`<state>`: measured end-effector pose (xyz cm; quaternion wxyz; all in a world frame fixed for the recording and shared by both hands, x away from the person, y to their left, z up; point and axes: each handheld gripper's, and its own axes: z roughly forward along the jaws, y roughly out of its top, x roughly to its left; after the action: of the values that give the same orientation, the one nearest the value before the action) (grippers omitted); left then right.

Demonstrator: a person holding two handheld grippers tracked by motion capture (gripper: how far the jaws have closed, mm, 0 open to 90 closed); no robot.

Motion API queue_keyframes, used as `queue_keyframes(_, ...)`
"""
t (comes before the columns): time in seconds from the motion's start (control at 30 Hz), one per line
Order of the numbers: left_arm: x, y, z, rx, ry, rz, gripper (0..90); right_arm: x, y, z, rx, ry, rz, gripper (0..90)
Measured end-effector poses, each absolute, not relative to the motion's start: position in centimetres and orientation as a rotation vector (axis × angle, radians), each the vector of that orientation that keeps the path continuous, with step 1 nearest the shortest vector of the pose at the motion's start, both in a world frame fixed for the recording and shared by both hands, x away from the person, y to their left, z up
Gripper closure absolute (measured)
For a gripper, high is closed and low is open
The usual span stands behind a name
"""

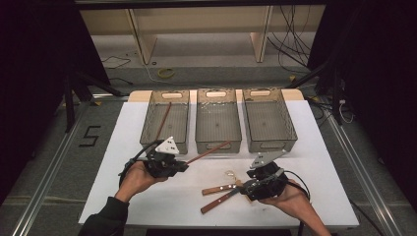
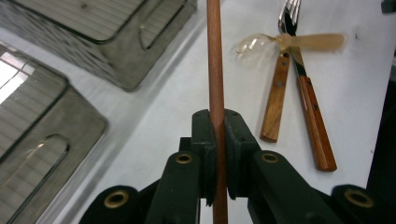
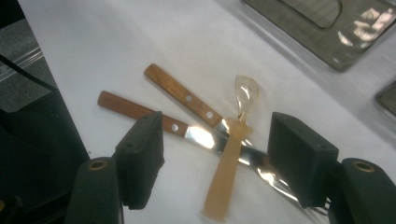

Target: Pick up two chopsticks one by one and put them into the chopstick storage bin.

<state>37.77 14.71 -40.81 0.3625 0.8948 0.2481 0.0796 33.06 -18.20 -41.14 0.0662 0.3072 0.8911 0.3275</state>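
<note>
A slim, round wooden chopstick is clamped between the black jaws of the left gripper, held above the white table before the ribbed grey bins. The right gripper is spread wide, nothing pinched, over a translucent plastic spoon crossed on two steel utensils with riveted wooden handles.

The table was viewed from above its near edge, facing forward and down. Each gripper view was taken close to the tabletop along its own jaws. The cutlery near the front edge was shared by all three.
</note>
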Motion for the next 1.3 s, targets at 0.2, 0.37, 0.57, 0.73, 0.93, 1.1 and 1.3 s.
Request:
queue_keyframes(0.2, 39.1, 16.1, -40.3, 2.261, 0.695, 0.225, 83.9, 32.9, -18.7, -41.8, 0.967, 2.700, 0.977, 36.9)
queue_keyframes(0.37, 40.7, 17.1, -39.9, 2.230, 0.772, 0.247, 84.0, 32.8, -19.0, -42.0, 0.983, 2.702, 0.976, 37.1)
queue_keyframes(0.57, 42.6, 18.1, -39.3, 2.206, 0.835, 0.258, 84.0, 32.8, -19.2, -42.2, 0.994, 2.704, 0.977, 37.0)
queue_keyframes(0.73, 44.3, 19.0, -39.0, 2.177, 0.896, 0.276, 84.0, 32.7, -19.3, -42.5, 0.998, 2.710, 0.976, 37.0)
queue_keyframes(0.93, 46.3, 20.5, -38.6, 2.133, 0.978, 0.303, 84.0, 32.7, -19.3, -42.7, 1.010, 2.717, 0.973, 37.0)
queue_keyframes(1.1, 48.0, 21.6, -38.6, 2.096, 1.051, 0.316, 84.0, 32.7, -19.4, -42.8, 1.019, 2.726, 0.975, 36.9)
queue_keyframes(1.3, 49.7, 22.0, -39.2, 2.083, 1.119, 0.321, 83.9, 32.7, -19.4, -42.9, 1.021, 2.728, 0.974, 36.8)
